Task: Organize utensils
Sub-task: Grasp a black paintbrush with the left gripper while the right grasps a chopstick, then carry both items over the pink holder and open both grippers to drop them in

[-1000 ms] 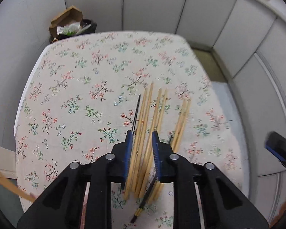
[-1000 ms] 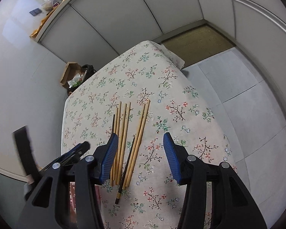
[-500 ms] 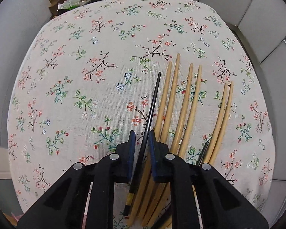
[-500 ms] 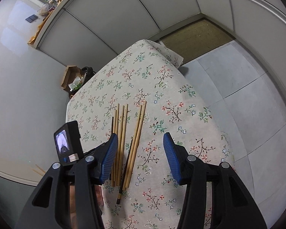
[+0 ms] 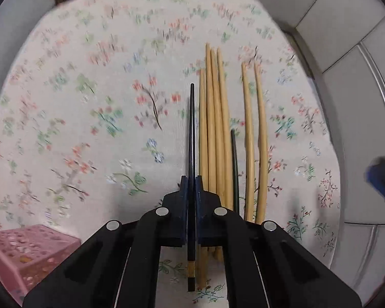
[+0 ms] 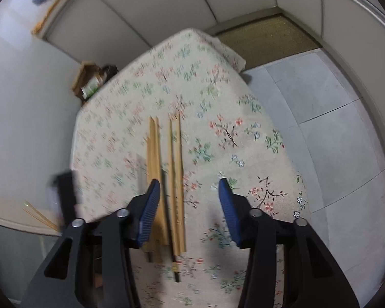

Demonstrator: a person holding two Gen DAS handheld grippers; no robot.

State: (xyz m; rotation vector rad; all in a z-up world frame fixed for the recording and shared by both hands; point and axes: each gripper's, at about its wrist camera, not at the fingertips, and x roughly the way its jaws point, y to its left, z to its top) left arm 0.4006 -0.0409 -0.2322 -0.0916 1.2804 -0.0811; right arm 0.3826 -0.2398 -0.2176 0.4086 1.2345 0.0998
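Note:
My left gripper [image 5: 191,181] is shut on a black chopstick [image 5: 191,133] with a gold band near its butt end, held lengthwise between the pads. Several bamboo chopsticks [image 5: 215,118] lie side by side on the floral tablecloth [image 5: 89,107] just right of it. A second black chopstick [image 5: 234,169] lies among them. My right gripper [image 6: 188,192] is open and empty above the near ends of the bamboo chopsticks [image 6: 154,159], with the second black chopstick [image 6: 168,213] between its jaws' line.
A pink perforated basket [image 5: 25,249] sits at the table's near left corner. A cardboard box with rubbish [image 6: 89,82] stands beyond the far left corner. Grey floor tiles [image 6: 320,118] and a mat lie right of the table.
My left gripper has closed fully on the black chopstick and drawn it left, apart from the bamboo ones. My right gripper has moved down toward the chopsticks, still open.

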